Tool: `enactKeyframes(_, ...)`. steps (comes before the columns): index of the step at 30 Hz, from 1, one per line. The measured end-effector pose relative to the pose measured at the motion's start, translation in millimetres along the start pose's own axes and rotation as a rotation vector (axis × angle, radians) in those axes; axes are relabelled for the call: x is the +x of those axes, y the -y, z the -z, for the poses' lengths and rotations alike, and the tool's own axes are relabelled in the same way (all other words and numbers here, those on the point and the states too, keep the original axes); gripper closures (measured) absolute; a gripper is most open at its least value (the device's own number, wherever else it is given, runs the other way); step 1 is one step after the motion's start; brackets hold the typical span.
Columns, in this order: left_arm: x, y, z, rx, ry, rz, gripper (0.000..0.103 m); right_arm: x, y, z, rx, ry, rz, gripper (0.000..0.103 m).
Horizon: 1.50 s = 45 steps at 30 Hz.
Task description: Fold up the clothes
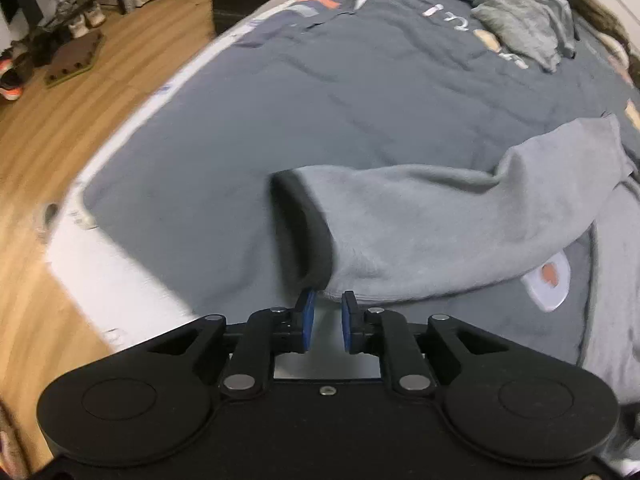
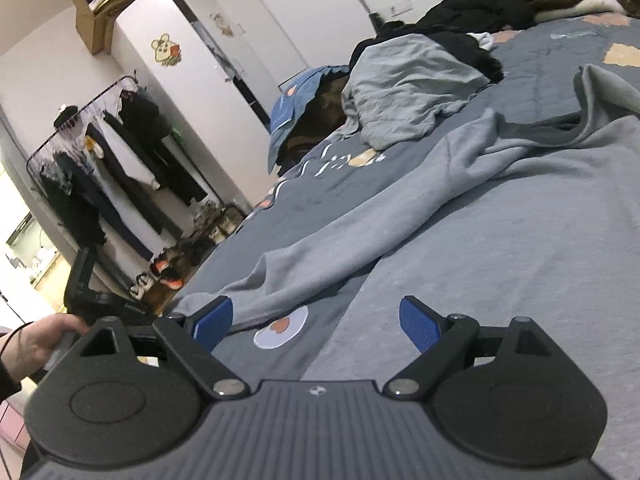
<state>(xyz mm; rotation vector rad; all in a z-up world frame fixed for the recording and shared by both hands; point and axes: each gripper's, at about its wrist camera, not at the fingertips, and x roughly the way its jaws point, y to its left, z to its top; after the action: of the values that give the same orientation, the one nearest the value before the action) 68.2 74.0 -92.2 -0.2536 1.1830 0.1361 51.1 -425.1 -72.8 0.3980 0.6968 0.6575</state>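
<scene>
- Grey sweatshirt sleeve stretches crosswise ahead of the left gripper, dark cuff leftward; jaws narrowly parted, pinching nothing visibly.
- Right gripper jaws spread; open bed quilt beyond.

On the bed, the grey cover is bare from the sleeve cuff to the left edge and corner. Toward the far edge, a pile of crumpled clothes blocks the way. The sweatshirt body covers the right part of the bed.
</scene>
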Motion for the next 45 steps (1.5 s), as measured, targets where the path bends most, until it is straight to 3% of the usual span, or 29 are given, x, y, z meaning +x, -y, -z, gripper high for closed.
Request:
enactKeyframes(2, -5, -3, -6, -0.003, 0.043, 0.020, 0.067, 0, -3, 2, 0.003, -0.007, 0.000, 0.013)
enactKeyframes(4, -10, -5, -13, -0.007, 0.085, 0.040, 0.045, 1, -6, 3, -0.005, -0.008, 0.005, 0.013)
enactKeyframes(6, -14, -8, -19, -0.010, 0.128, 0.061, 0.040, 0, -7, 3, -0.015, -0.007, 0.009, 0.013)
enactKeyframes(8, -16, -10, -26, -0.015, 0.165, 0.078, 0.040, 1, -7, 4, -0.012, -0.010, 0.014, 0.013)
enactKeyframes(14, 49, -12, -35, -0.046, 0.123, 0.059, 0.040, 6, -7, 8, -0.025, -0.027, 0.027, 0.013)
enactKeyframes(15, 53, -14, -34, -0.049, 0.121, 0.063, 0.044, 7, -7, 9, -0.024, -0.029, 0.029, 0.013)
enactKeyframes(16, 51, -16, -33, -0.050, 0.140, 0.094, 0.065, 8, -6, 9, -0.024, -0.032, 0.030, 0.013)
enactKeyframes(18, 47, -20, -33, -0.046, 0.177, 0.143, 0.095, 9, -4, 10, -0.023, -0.037, 0.033, 0.013)
enactKeyframes(22, 26, -26, -46, 0.006, 0.242, 0.097, 0.096, 10, 2, 9, -0.006, -0.034, 0.041, 0.013)
enactKeyframes(27, 4, -54, -68, -0.071, 0.327, 0.030, 0.095, 5, 6, 8, -0.001, -0.016, 0.052, 0.013)
enactKeyframes(30, 9, -56, -78, -0.049, 0.267, -0.025, 0.079, 1, 8, 5, 0.010, 0.001, 0.056, 0.013)
enactKeyframes(32, 4, -50, -77, -0.017, 0.271, -0.087, 0.075, -2, 10, 4, 0.015, 0.007, 0.061, 0.013)
enactKeyframes(35, -15, -40, -78, -0.044, 0.352, -0.098, 0.055, -9, 10, 1, 0.015, 0.027, 0.062, 0.013)
enactKeyframes(37, -30, -20, -83, -0.019, 0.396, -0.054, 0.051, -13, 13, -2, 0.024, 0.046, 0.064, 0.013)
enactKeyframes(39, -42, 18, -91, 0.074, 0.425, -0.002, 0.051, -17, 16, -6, 0.038, 0.064, 0.073, 0.013)
enactKeyframes(45, -44, 196, -116, 0.421, 0.482, 0.188, 0.051, -30, 23, -16, 0.057, 0.114, 0.098, 0.013)
